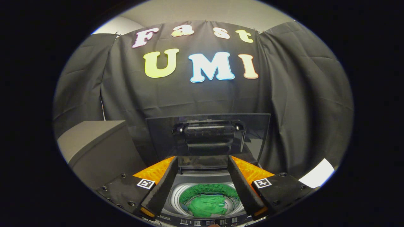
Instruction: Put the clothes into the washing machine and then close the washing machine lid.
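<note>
The black cloth wall (284, 94) is hanging across the whole back of the booth, draping in folds behind everything else. A grey box (94, 145) is sitting off to the left of the washer, in front of the cloth.

The washer (202, 220) is standing just below and ahead of the gripper, with its top opening facing up. Its lid (208, 135) is standing raised and upright at the far side of the opening, dark and glossy, with a handle part showing across its upper middle. The drum (176, 197) is lying open beneath the lid, its pale metal ring showing around the inside.

The gripper (203, 171) is hovering over the opening with its fingers (162, 189) spread wide apart, holding nothing; the drum is showing in the gap between them. Square markers are sitting on the gripper's body at each side.

The clothes (206, 205), a crumpled green bundle, are lying inside the drum, between and below the fingers, touching neither one. A row of controls (208, 222) is running along the washer's near edge, too small to make out.
</note>
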{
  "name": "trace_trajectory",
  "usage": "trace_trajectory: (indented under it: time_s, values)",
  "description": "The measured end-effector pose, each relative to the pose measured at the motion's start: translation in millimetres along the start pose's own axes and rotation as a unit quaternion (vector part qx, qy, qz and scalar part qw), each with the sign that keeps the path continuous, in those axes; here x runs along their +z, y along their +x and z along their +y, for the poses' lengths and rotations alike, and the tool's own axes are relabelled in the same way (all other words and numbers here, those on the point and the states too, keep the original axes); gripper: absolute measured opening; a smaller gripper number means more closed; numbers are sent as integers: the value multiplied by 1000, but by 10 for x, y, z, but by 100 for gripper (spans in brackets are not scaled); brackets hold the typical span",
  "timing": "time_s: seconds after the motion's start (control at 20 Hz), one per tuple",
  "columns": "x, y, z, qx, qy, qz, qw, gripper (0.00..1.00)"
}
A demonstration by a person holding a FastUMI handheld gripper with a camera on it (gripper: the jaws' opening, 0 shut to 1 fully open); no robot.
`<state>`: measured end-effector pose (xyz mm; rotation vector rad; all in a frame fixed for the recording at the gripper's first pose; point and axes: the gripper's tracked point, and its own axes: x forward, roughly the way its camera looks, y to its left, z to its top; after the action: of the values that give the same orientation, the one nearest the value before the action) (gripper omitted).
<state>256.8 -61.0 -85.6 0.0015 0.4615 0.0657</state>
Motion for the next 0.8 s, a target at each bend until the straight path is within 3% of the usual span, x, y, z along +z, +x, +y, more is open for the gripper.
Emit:
trace_trajectory:
  time_s: [0.3, 0.8]
  values:
    - [479, 266, -12, 1, -1, -24, 1000, 98]
    - [824, 886, -61, 3, 12, -30, 999, 98]
